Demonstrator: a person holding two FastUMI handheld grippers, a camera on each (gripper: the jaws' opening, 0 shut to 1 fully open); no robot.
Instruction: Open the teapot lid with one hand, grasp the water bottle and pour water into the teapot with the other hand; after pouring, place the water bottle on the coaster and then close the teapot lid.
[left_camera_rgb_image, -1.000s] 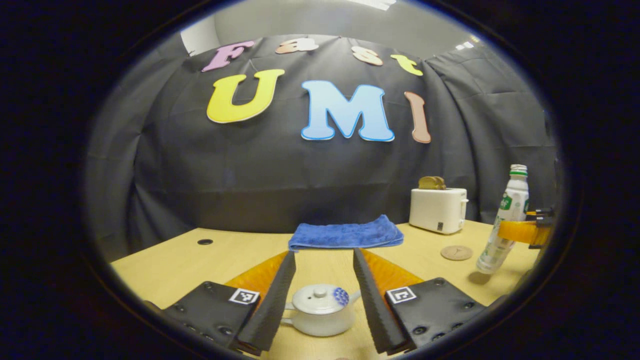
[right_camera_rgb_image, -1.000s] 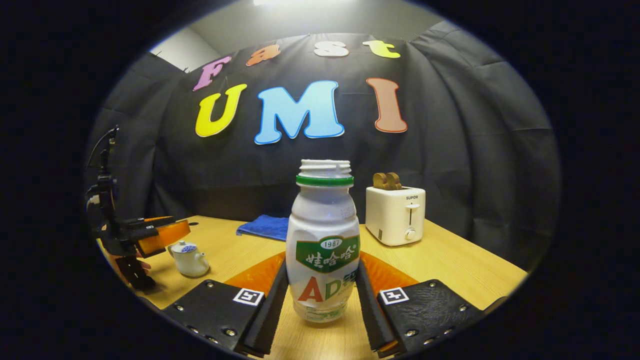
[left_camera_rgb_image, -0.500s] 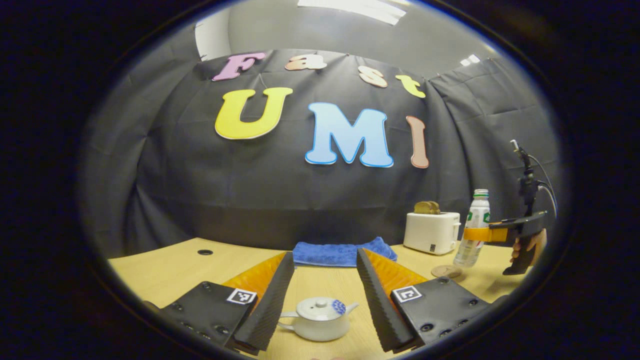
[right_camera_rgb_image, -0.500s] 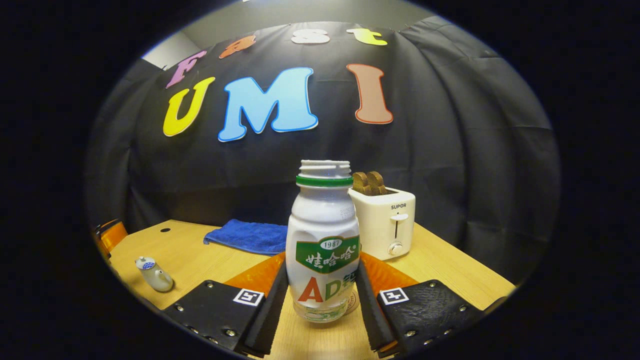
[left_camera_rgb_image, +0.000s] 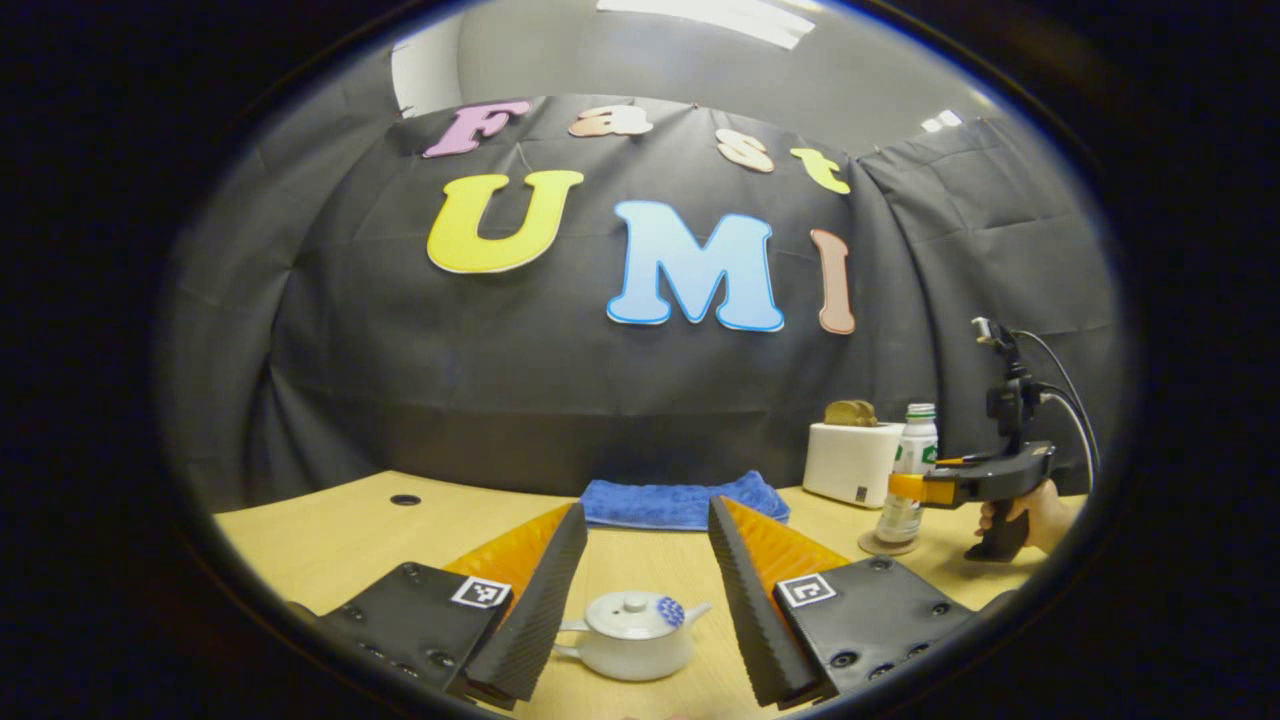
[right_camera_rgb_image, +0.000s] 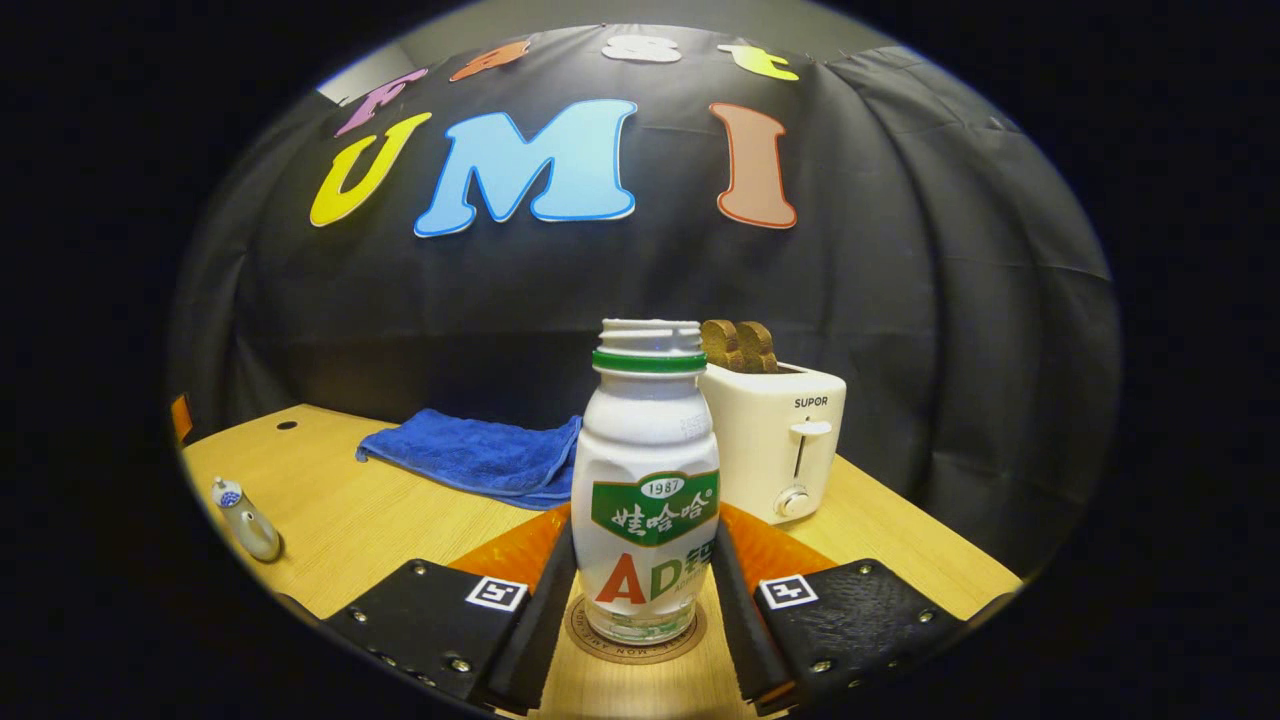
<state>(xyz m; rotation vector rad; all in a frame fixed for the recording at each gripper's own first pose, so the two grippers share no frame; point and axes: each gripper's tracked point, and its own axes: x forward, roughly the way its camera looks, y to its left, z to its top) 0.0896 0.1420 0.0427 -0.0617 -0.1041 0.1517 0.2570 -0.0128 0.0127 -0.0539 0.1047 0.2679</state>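
Teapot (left_camera_rgb_image: 628, 636), a small white one with a blue pattern near the spout, sits on the wooden table (left_camera_rgb_image: 330, 535) with its lid (left_camera_rgb_image: 633, 611) seated on top, framed between the fingers of the left gripper (left_camera_rgb_image: 640, 600), whose jaws stand wide apart and touch nothing; that pose suits a hand waiting over the pot, and with the lid on, the closing step looks done or nearly so. In the right gripper view the water bottle (right_camera_rgb_image: 646, 490) stands upright with its cap off, its base on the round coaster (right_camera_rgb_image: 635, 632), so the placing step appears to be at its end. The right gripper (right_camera_rgb_image: 640, 600) has both fingers pressed against the bottle's lower sides, a low hold that keeps it steady as it is set down; releasing it seems to be what remains. Behind the bottle stand a white toaster (right_camera_rgb_image: 780, 440) with two slices of bread (right_camera_rgb_image: 738, 345) in it and a folded blue towel (right_camera_rgb_image: 470, 455). Readable print: "1987" and large "AD" on the bottle, beside Chinese characters, and "SUPOR" on the toaster.
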